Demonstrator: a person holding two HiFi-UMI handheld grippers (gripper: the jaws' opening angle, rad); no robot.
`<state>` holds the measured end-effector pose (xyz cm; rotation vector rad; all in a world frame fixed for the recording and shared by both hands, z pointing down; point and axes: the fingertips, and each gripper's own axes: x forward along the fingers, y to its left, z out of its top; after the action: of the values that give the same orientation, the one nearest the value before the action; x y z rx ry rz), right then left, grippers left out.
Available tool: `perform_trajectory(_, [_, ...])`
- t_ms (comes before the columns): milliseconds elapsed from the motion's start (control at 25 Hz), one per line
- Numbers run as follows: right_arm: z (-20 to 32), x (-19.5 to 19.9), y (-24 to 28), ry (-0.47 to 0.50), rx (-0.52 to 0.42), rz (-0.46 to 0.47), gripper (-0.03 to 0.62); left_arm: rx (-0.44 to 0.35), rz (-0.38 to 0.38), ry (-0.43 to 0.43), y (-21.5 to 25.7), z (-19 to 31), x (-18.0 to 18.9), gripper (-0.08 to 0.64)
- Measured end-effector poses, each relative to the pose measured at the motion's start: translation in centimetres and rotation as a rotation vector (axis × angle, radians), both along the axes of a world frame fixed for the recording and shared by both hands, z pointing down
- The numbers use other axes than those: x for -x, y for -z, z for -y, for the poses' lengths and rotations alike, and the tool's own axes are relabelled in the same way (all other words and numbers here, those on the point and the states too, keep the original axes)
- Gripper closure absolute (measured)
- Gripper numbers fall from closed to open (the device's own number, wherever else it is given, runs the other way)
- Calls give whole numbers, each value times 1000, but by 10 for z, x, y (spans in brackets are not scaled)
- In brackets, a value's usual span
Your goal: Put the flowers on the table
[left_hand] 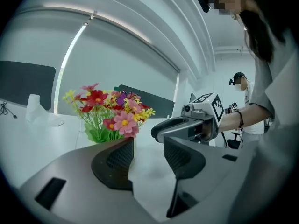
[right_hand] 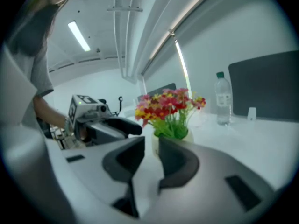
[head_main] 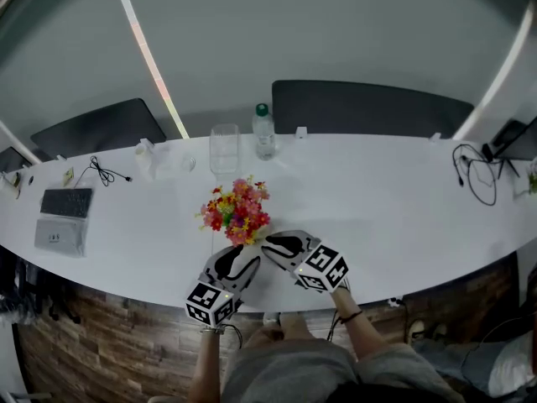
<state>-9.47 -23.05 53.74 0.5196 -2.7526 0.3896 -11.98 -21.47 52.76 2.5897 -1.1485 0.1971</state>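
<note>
A small bunch of red, pink and yellow flowers (head_main: 237, 211) with green leaves stands upright in a little white pot on the white table (head_main: 377, 200). Both grippers hover just in front of it, near the table's front edge. My left gripper (head_main: 246, 261) is at the flowers' lower left; in the left gripper view its jaws (left_hand: 148, 148) stand apart with nothing between them, the flowers (left_hand: 110, 113) beyond. My right gripper (head_main: 270, 246) is at the lower right; its jaws (right_hand: 152, 146) leave a narrow empty gap, the flowers (right_hand: 170, 108) behind.
Behind the flowers stand an empty glass vase (head_main: 224, 149) and a water bottle (head_main: 263, 133). A laptop (head_main: 65, 217) lies at the left, cables (head_main: 474, 175) at the right. Dark chairs (head_main: 369, 107) line the far side. Another person (left_hand: 243, 106) stands at a distance.
</note>
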Motion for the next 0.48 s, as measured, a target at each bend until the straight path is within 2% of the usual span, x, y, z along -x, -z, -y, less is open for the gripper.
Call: perform_trajectory(480, [-12,-3,30,-27,-40,76,537,-50,-24,-52,19,-13,-18,456])
